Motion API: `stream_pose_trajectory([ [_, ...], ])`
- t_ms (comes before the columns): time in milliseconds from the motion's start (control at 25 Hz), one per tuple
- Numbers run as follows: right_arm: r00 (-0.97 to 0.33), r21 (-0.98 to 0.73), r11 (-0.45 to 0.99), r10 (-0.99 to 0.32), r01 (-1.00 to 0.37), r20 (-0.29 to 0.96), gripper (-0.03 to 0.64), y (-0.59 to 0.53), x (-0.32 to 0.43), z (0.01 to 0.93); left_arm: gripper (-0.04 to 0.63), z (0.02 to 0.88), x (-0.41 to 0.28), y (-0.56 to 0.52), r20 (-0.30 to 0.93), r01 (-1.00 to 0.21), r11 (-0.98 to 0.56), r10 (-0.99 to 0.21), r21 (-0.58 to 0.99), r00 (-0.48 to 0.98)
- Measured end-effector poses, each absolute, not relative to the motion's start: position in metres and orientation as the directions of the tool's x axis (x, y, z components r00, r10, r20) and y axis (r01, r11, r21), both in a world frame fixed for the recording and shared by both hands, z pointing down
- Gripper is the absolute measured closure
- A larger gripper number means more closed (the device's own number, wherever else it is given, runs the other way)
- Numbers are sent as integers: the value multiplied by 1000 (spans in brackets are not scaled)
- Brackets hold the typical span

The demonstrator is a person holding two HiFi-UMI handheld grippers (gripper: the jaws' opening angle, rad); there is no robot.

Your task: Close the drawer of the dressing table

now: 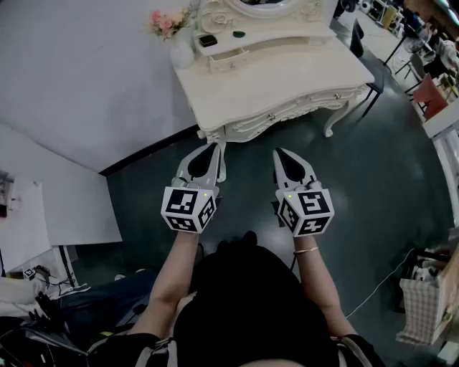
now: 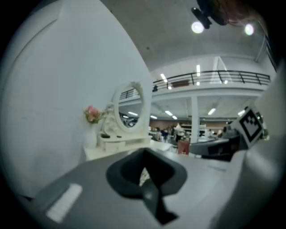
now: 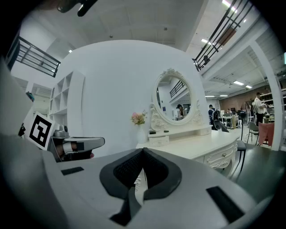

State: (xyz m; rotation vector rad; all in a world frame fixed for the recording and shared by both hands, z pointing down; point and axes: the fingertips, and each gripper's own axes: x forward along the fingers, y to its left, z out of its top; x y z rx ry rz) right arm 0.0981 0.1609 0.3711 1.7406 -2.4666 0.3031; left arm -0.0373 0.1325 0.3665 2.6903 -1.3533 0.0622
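— Cream wood, small, one round knob: is that the drawer (image 1: 231, 62)?
— Yes. It sits in the low shelf unit (image 1: 276, 32) at the back of the counter (image 1: 287, 82), at twelve o'clock in the head view. Its front stands a little proud of the unit, so it is not pushed home.
— What's round it?
— A white vase (image 1: 181, 51) with pink flowers (image 1: 166, 21) at nine o'clock of it, and the oval mirror (image 3: 174, 99) behind it, at twelve. Two small dark things (image 1: 208, 41) lie on the shelf above, too small to name.
— And the tools?
— The left hand-held gripper (image 1: 215, 149) and the right hand-held gripper (image 1: 281, 155) hang side by side over the dark floor (image 1: 387, 179). They are at six o'clock of the counter, well apart from the drawer. Both are clenched, pads together, nothing between them, and both point toward the counter's carved front edge.
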Motion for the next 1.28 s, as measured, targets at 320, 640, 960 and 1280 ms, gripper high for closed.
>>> stream_pose_trajectory([
  [320, -351, -107, 336, -918, -936, 187, 612, 161, 108, 372, 591, 368, -29, 133, 99, -805, -586, -799, 90, 593],
  [640, -367, -126, 348, -909, -929, 199, 612, 157, 115, 381, 591, 369, -19, 132, 103, -810, -582, -803, 72, 587],
  [960, -422, -166, 394, -885, -904, 197, 528, 151, 120, 380, 591, 368, -10, 131, 110, -825, -562, -818, 61, 565],
  [1280, -461, -194, 426, -863, -884, 205, 476, 139, 124, 381, 591, 363, -6, 119, 113, -847, -529, -840, 46, 531],
])
